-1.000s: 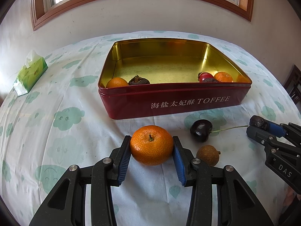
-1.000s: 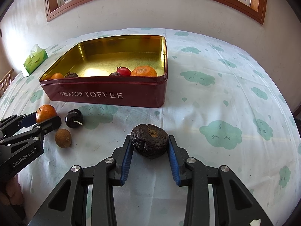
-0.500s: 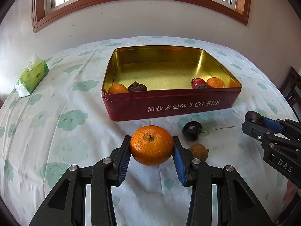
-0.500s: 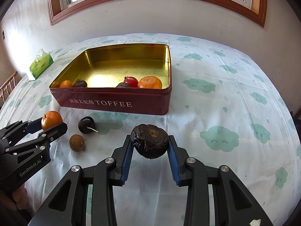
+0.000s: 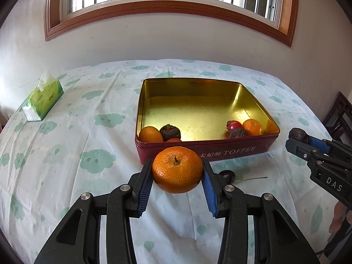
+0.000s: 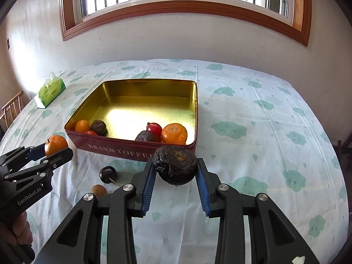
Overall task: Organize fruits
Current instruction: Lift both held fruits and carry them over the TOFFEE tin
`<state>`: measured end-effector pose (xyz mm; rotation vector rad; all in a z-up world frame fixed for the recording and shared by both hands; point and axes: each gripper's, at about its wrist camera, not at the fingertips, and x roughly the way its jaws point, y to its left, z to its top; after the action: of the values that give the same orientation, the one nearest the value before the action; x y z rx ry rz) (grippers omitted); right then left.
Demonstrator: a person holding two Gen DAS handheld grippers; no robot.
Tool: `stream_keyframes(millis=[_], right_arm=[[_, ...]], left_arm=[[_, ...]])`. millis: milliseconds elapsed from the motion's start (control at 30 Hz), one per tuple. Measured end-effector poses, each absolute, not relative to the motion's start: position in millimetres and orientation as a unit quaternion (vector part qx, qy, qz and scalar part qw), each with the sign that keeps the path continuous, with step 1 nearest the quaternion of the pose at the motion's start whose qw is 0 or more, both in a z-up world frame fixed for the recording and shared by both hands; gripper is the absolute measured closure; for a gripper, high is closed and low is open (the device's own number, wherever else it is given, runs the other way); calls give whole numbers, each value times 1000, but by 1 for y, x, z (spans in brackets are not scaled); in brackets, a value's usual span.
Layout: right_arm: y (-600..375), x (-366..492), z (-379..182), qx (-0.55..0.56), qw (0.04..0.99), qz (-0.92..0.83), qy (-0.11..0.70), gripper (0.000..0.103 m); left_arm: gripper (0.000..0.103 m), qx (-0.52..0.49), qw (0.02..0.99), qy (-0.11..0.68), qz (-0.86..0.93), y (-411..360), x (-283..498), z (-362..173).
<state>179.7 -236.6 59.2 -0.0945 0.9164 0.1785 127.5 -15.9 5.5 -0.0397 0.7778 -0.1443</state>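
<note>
Left gripper (image 5: 177, 183): blue-padded jaws clamped on a round orange mandarin (image 5: 177, 169), carried above the cloud-print tablecloth (image 5: 66, 145) just before the red TOFFEE tin with gold interior (image 5: 220, 153). Right gripper (image 6: 175, 184): jaws closed on a wrinkled black-brown passion fruit (image 6: 175, 165), held off the cloth near the tin's front wall. Tin contents: two mandarins, dark fruits, red fruits; on the cloth before it, a dark stemmed cherry (image 6: 108, 174) and small brown longan (image 6: 98, 190); far left, a green tissue pack (image 5: 43, 99).

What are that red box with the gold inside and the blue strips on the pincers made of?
The red toffee box looks like thin painted metal: its gold interior mirrors the window glare. The ribbed blue pads on the left gripper look like rubber or soft plastic, matte; I can't tell which.
</note>
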Motion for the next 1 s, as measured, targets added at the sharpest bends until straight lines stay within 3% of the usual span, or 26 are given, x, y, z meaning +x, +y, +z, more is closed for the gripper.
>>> stream_keyframes(millis=[400, 1000], right_arm=[[-224, 206, 64, -53, 892, 98, 438, 70], [-208, 252, 33, -64, 876, 109, 465, 70]], left_arm=[[60, -31, 928, 364, -74, -13, 164, 24], [60, -2, 914, 399, -72, -20, 213, 1]])
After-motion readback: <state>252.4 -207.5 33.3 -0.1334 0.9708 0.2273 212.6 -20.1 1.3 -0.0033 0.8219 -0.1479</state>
